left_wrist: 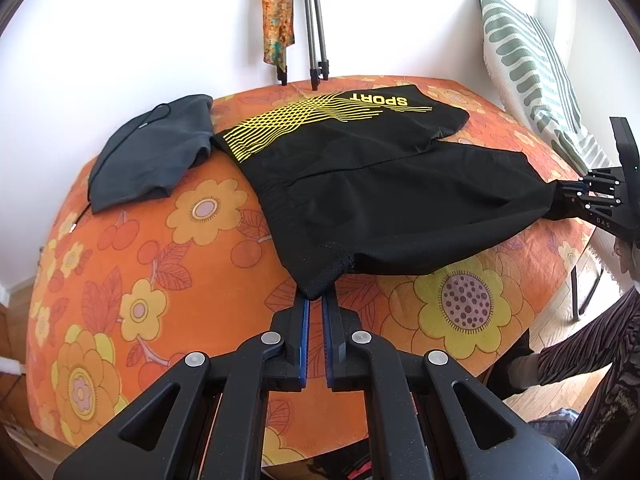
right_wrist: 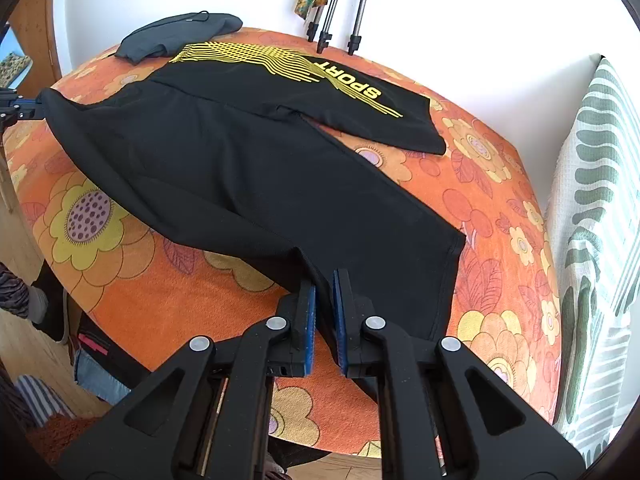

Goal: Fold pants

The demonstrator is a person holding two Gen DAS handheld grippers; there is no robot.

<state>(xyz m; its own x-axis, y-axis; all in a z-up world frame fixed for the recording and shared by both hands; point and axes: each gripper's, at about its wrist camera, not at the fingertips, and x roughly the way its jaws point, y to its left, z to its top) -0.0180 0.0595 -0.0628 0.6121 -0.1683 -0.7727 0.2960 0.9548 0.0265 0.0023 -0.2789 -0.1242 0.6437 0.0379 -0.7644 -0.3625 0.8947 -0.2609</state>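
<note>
A white wall backs a tabletop under an orange flowered cloth, with tripod legs at its far edge. Black "SPORT" shorts lie across its middle. The left tool is clamped on the waistband corner at the near edge; the right tool is clamped on the near leg's hem. The near long edge stretches between them, so folding likely means carrying it toward the far edge.

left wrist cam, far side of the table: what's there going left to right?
Dark grey folded garment → black shorts with the yellow SPORT print → right gripper clamped on the shorts' right end. Green-and-white striped cushion stands behind, right.
</note>
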